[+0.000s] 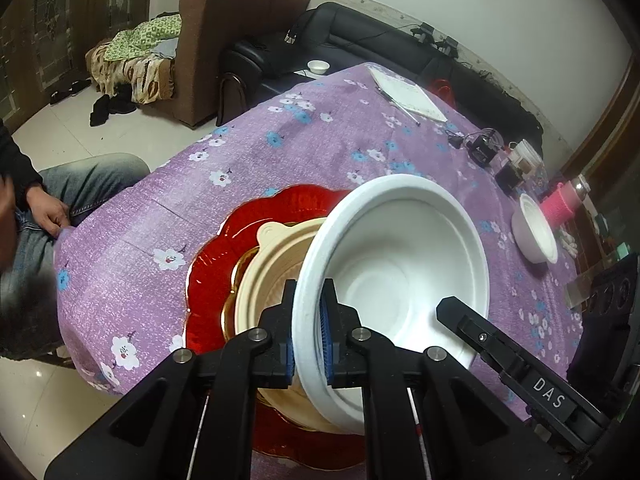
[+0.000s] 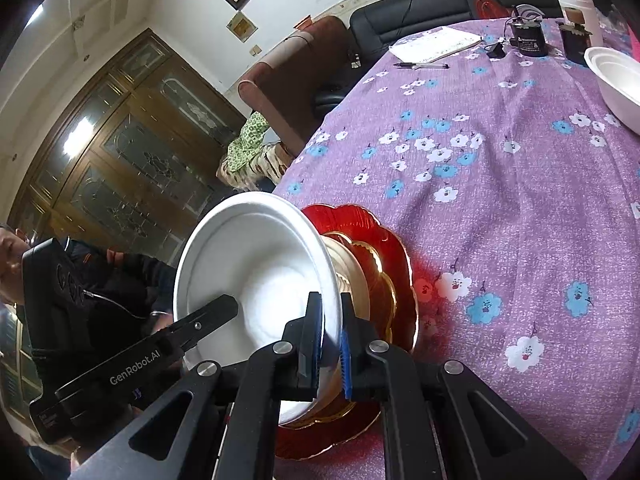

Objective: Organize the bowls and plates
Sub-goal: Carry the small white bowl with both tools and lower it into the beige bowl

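A large white foam bowl (image 1: 400, 280) is held over a beige bowl (image 1: 268, 276) that sits on a red scalloped plate (image 1: 212, 272). My left gripper (image 1: 308, 320) is shut on the white bowl's near rim. My right gripper (image 2: 330, 332) is shut on the opposite rim of the same white bowl (image 2: 256, 264), and its finger shows in the left wrist view (image 1: 472, 324). The red plate (image 2: 396, 264) and the gold-beige bowl (image 2: 356, 276) show under it. Another white bowl (image 1: 536, 232) stands further along the table, also in the right wrist view (image 2: 616, 80).
The table has a purple flowered cloth (image 1: 280, 160). A notepad (image 1: 408, 96), a pen (image 2: 420, 66), a black charger (image 1: 480, 148), a pink item (image 1: 560, 204) and cups (image 2: 576, 12) lie at the far end. A seated person (image 1: 40, 208) is at the left edge.
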`<state>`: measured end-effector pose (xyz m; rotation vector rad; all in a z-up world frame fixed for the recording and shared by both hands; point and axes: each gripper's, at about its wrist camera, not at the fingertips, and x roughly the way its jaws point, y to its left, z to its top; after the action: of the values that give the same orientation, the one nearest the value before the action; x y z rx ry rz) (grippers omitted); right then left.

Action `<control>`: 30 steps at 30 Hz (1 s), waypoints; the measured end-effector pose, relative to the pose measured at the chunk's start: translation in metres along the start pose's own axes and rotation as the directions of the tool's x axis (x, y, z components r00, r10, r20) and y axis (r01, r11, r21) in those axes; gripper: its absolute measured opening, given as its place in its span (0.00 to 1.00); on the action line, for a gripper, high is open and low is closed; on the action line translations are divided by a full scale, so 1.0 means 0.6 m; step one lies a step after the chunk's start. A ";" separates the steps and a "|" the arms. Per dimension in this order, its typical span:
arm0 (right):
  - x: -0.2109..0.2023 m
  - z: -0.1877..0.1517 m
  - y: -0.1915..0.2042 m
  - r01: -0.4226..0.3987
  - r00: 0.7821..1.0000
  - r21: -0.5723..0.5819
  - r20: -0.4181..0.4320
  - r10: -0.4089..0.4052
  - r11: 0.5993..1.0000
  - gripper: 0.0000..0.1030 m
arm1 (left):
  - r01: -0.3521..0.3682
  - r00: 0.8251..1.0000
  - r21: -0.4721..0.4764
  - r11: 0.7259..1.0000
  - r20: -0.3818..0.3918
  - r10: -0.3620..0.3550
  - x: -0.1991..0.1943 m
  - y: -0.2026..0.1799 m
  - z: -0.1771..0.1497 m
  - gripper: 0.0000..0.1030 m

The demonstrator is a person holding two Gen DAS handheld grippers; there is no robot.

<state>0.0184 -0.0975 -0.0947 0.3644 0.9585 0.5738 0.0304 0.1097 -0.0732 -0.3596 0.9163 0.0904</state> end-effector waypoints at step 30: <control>0.028 -0.003 0.007 0.059 0.998 -0.071 0.011 -0.058 0.996 0.07 | -0.051 0.998 0.038 0.998 0.045 0.050 -0.051 0.045 0.015 0.13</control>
<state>0.0234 -0.0838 -0.1045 0.2742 0.9344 0.5507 0.0123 0.1406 -0.0513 -0.2969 0.8827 0.1258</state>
